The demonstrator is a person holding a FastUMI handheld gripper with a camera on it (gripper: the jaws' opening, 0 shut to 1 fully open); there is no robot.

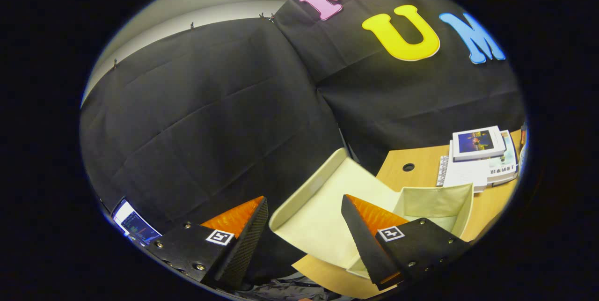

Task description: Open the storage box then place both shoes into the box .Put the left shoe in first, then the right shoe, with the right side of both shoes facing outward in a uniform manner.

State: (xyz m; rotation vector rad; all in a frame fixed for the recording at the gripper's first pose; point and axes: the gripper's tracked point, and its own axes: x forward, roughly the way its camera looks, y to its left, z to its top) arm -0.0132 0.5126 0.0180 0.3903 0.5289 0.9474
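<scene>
One box [435, 205] stands open at the lower right of the frame, its lid [318, 207] swung up and back — so opening looks done, and no shoe is in hand yet. The gripper [304, 231] hovers with jaws wide and empty, the lid between and just beyond them. Next, I judge, comes finding the left shoe. The box is pale, fabric-like, with soft straight walls; the lid is smooth with a raised rim. The tabletop [421, 174] is light wood, with books [477, 151] stacked beyond the box.
</scene>
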